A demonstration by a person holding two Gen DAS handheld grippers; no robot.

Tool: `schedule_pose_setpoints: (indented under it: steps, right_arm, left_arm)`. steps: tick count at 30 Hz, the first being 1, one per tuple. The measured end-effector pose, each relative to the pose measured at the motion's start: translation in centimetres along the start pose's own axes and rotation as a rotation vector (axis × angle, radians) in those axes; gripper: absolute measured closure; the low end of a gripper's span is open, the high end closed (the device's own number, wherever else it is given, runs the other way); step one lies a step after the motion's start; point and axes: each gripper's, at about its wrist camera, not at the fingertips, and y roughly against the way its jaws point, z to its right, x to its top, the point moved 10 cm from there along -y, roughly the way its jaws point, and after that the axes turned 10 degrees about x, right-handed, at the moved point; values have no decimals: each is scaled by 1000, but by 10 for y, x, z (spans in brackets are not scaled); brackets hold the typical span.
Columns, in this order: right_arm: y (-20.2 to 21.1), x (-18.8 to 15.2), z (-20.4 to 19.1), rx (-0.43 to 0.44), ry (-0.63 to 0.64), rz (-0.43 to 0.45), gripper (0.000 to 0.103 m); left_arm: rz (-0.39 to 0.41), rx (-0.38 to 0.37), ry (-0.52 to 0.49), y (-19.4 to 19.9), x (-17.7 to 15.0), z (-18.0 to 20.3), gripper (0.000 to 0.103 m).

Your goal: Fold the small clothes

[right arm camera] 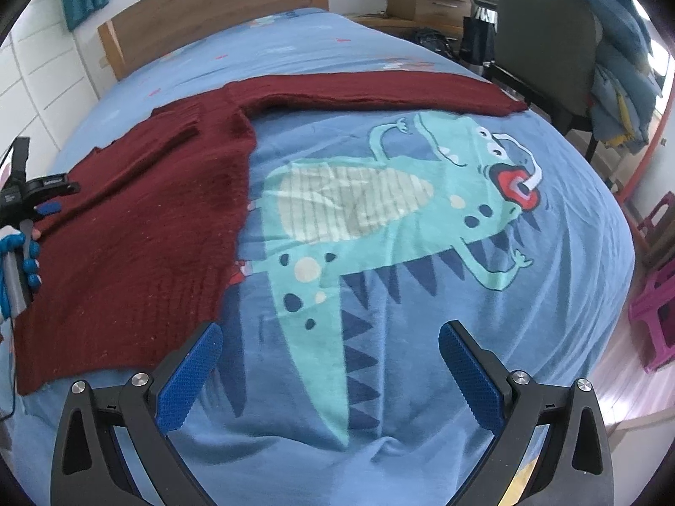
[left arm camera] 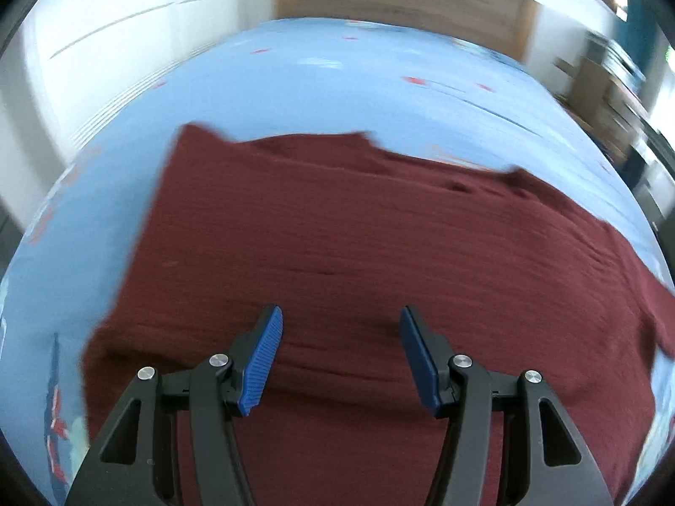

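- The dark red knitted sweater [right arm camera: 139, 227] lies spread on the bed, body toward nine o'clock in the right wrist view, one sleeve [right arm camera: 371, 90] stretched out flat toward one o'clock, probably laid out ready for folding
- The left gripper [left arm camera: 341, 354] hangs above the sweater body, jaws partly apart, nothing between them
- The right gripper [right arm camera: 329, 373] hovers over bare sheet, jaws wide, empty
- The blue bedsheet [right arm camera: 422, 295] bears a dinosaur print; a wooden headboard [right arm camera: 211, 4] stands at twelve o'clock, a chair [right arm camera: 544, 38] at two o'clock

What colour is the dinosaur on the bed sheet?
The dinosaur is teal with dark blue spikes and spots and a striped cream belly; the right wrist view shows it best.
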Motion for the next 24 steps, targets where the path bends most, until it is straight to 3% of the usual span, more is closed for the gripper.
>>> schedule_pose_setpoints:
  steps: [7,15,24]
  right_arm:
    - [-6,1,-11,-4,30,-15,0]
    - [-15,0,-11,-27,41,-41,0]
    - [-19,2,-15,-50,71,-68,0]
  left_arm:
    - [19,26,75,-13,33,-47,51]
    - [47,39,87,-37,94,-50,50]
    - [-27,68,57,-75,91,-48,45]
